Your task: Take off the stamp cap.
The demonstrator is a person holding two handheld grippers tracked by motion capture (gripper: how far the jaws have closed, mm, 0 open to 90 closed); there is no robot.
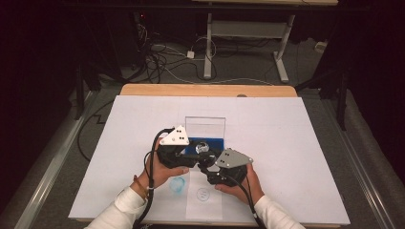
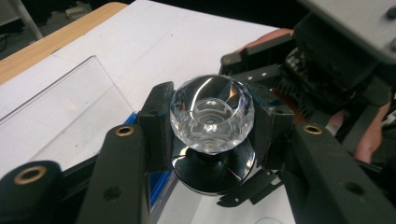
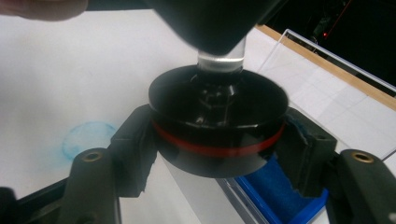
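The high view looks down the table (image 1: 286, 143); both gripper views sit close, sharing the crystal knob (image 2: 211, 113).

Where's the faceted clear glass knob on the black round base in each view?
High view: faceted clear glass knob at centre, between both grippers.
Left gripper view: centre, clamped between the jaws.
Right gripper view: its clear stem at top centre, above the black round base.
Shared landmark: clear plastic box.

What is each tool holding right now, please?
Left tool: closed on the crystal knob.
Right tool: closed on the black base disc under that knob.
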